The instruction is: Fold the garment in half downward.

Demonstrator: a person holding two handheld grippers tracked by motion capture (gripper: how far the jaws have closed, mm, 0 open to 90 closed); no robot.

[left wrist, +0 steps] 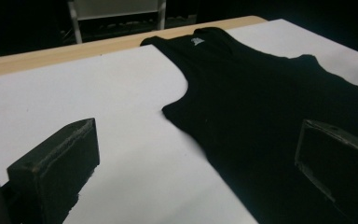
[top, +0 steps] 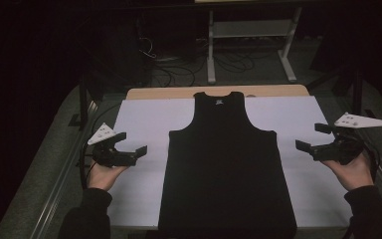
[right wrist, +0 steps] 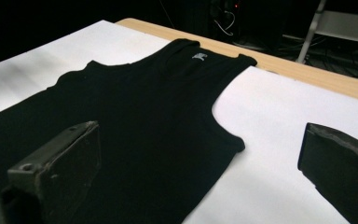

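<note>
Left gripper (top: pixel 133 143) and right gripper (top: pixel 309 137) gape wide, hand-held, pointing inward.

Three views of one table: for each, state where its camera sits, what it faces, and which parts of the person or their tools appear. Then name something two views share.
High view: above the person's side, looking forward and down on the black tank top on the white sheet; shows both hands, the left gripper and the right gripper.
Left gripper view: rides the left gripper, facing the top's armhole; its open jaws show.
Right gripper view: rides the right gripper, facing the other armhole; open jaws.
Shared: both gripper views catch the collar label.
</note>
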